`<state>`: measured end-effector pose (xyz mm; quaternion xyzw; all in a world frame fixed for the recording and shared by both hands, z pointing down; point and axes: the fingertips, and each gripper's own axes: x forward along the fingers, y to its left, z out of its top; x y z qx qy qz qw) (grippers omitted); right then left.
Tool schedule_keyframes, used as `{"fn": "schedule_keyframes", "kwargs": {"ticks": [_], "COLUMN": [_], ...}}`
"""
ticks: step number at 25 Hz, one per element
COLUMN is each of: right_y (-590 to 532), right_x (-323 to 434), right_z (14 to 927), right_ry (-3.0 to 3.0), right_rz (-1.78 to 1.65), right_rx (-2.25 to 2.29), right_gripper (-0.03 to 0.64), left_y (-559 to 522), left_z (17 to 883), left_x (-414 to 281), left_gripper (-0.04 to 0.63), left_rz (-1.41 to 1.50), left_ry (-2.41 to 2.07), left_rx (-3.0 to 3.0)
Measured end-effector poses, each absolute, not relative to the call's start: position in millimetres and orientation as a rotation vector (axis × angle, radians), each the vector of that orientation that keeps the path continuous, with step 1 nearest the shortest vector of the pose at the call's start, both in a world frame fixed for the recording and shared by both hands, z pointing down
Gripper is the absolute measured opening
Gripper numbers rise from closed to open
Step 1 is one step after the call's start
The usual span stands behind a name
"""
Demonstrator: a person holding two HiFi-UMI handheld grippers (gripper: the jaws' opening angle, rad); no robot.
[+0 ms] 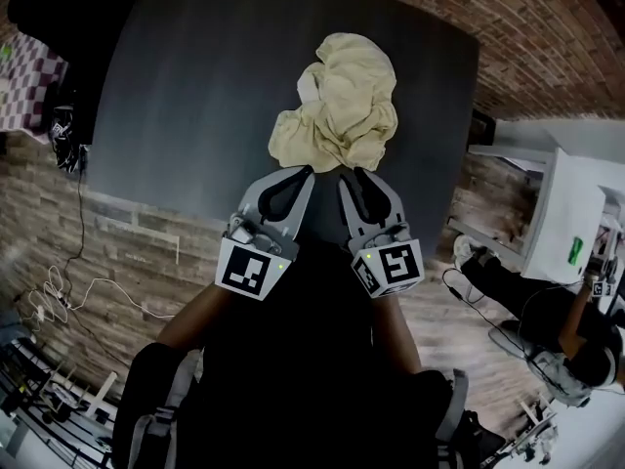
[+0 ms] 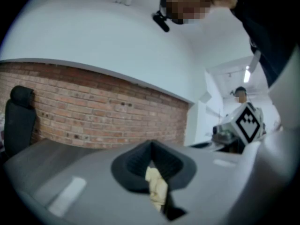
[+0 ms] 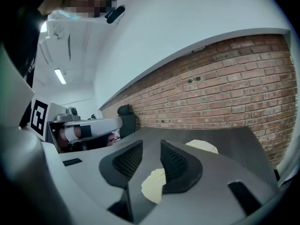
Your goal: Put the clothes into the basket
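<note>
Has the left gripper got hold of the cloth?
Yes: the left gripper's fingers are together, with a fold of the cream cloth pinched between them.

The cloth (image 1: 340, 101) is soft, thin and crumpled, and it does not shine. The table (image 1: 195, 86) under it is smooth, matt and dark grey. The left gripper (image 1: 306, 172) and the right gripper (image 1: 345, 174) are smooth grey plastic with a dull shine. Their pads (image 3: 176, 159) are black and ribbed, like rubber. The far wall (image 2: 93, 111) is rough brick. The floor (image 1: 137, 247) looks like wood boards.
</note>
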<state>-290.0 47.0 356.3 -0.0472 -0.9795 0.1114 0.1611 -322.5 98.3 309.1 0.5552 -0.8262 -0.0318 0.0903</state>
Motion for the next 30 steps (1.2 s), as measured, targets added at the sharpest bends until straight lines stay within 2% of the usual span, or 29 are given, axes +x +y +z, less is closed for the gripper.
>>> {"fn": "schedule_keyframes", "kwargs": {"ticks": [1,4,10,16,23,30], "right_y": [49.7,55.6,49.3,39.4,30.8,30.0], "right_x": [-297.9,-318.8,-349.1,-363.1,-378.5,-388.0], "right_z": [362.4,384.4,428.7,476.2,538.1,588.3], "right_ry": [-2.783,-2.726,-2.639,-2.520,-2.334,-2.188], "right_rz": [0.328,0.321,0.294,0.198,0.083,-0.002], "right_rx": [-0.140,-0.135,-0.098,-0.065,-0.081,-0.068], "right_gripper": [0.103,0.150,0.226,0.302,0.358,0.380], "left_y": [98.8,101.2,103.0,100.5,92.4,89.5], "left_z": [312.6,325.6,340.6,350.7,356.6,363.4], "left_x": [-327.1,-341.3,-380.7,-403.2,-420.6,-428.4], "left_gripper": [0.003,0.003,0.003,0.003,0.003,0.003], "left_rz": [-0.046,0.149,-0.113,-0.129,-0.168,-0.150], "left_ry": [-2.440,-2.369,-2.367,-2.350,-2.325,-2.315], "left_rx": [1.682,1.798,1.654,1.644,1.641,1.631]}}
